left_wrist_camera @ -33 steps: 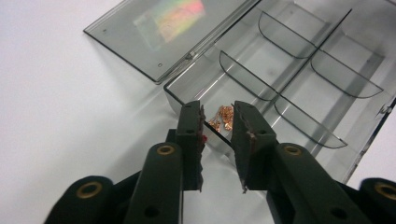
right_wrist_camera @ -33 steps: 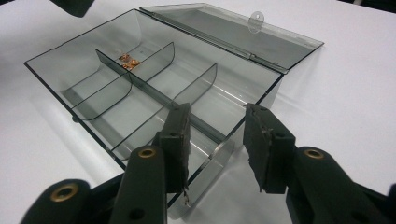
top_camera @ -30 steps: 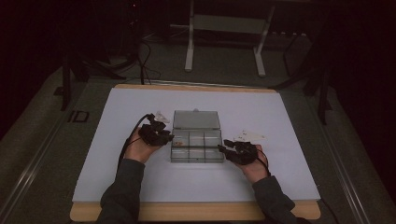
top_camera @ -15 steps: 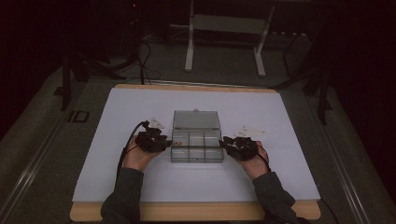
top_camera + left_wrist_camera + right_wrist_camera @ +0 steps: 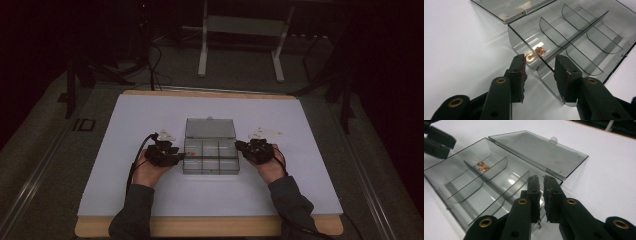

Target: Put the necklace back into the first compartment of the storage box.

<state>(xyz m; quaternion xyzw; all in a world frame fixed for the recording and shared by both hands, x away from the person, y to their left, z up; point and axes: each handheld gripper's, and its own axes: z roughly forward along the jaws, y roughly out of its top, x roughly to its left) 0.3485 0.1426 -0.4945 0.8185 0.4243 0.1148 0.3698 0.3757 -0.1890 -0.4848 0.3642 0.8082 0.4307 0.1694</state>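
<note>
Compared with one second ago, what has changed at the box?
The left gripper has just been opening, nothing between its jaws. The right gripper has just been closing on nothing. The box stayed open, copper bits inside.

A dim lab or recording room set up for trials: a wooden counter [image 5: 210, 227] covered by a plain white sheet [image 5: 150, 125] stands on grey carpet. At twelve o'clock a white metal stand [image 5: 240, 45] rises, with black cables [image 5: 150, 65] trailing across the floor at eleven o'clock.
</note>
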